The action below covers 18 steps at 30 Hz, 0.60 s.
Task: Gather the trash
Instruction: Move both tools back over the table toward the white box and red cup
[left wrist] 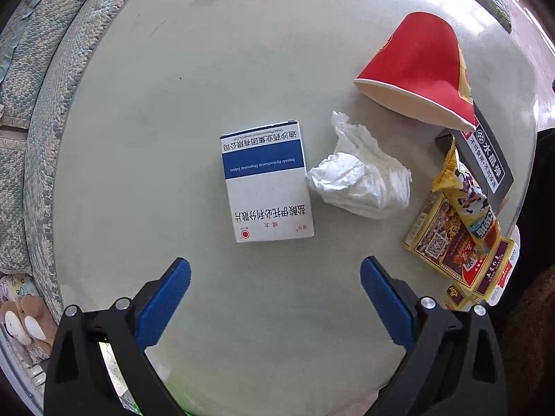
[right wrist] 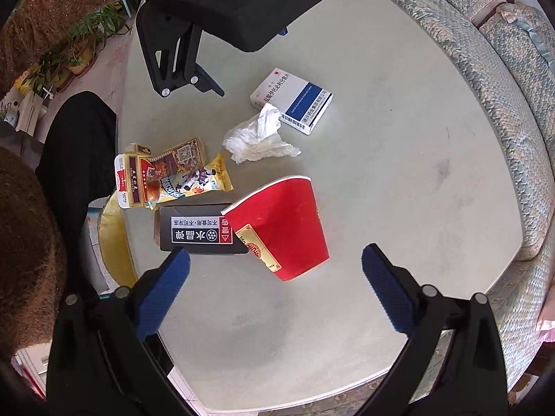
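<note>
A: What is seen on the round pale table (left wrist: 145,111)?

B: Trash is spread there. A white and blue cardboard medicine box (left wrist: 266,183) lies flat just past the left gripper (left wrist: 275,279), whose jaws are wide open and empty. A crumpled white tissue (left wrist: 360,178) is touching the box.

A: And the right gripper (right wrist: 275,267)?

B: Its jaws are open too, and nothing is held. A squashed red paper cup (right wrist: 284,228) lies between them, leaning on a flat black box (right wrist: 194,232). Yellow snack wrappers (right wrist: 166,176) are piled beside it.

A: How should the grab be done well?

B: The cup should be pinched across its flat sides (it is soft, so gently).
</note>
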### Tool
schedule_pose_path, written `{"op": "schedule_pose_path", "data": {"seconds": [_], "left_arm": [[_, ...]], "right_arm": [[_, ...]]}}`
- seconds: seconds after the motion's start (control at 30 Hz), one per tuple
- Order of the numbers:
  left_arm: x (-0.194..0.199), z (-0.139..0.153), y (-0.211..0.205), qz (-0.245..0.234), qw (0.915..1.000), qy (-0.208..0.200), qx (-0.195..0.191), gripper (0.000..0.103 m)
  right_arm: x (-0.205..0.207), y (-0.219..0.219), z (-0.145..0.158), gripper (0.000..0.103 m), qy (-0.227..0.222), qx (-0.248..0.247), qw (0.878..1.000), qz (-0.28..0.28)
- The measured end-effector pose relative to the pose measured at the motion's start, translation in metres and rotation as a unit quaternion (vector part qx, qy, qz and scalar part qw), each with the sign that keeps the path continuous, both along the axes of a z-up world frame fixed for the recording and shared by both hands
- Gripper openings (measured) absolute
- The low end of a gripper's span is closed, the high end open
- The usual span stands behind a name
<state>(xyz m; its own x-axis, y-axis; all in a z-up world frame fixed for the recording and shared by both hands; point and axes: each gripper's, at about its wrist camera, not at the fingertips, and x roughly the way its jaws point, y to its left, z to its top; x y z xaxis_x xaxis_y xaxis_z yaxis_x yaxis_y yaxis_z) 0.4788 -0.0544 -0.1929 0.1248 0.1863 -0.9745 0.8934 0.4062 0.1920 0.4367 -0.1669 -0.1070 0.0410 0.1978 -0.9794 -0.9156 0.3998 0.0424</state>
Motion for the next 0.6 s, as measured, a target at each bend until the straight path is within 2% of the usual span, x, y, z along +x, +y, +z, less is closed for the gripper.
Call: {"op": "schedule_pose_path", "data": {"seconds": [0.13, 0.3, 0.6], "left_arm": [[0.006, -0.018, -0.001, 0.001, 0.9999, 0.016, -0.001, 0.096], [0.014, -0.034, 0.001, -0.002, 0.9997, 0.023, 0.004, 0.096], [0.037, -0.053, 0.004, 0.012, 0.9994, 0.033, -0.004, 0.096]], "right_arm": [[0.006, 0.002, -0.02, 0.097, 0.016, -0.01, 1.0, 0.012], [0.01, 0.004, -0.046, 0.097, 0.029, -0.046, 0.998, 0.028], [0.02, 0.009, -0.073, 0.097, 0.035, -0.085, 0.994, 0.05]]}}
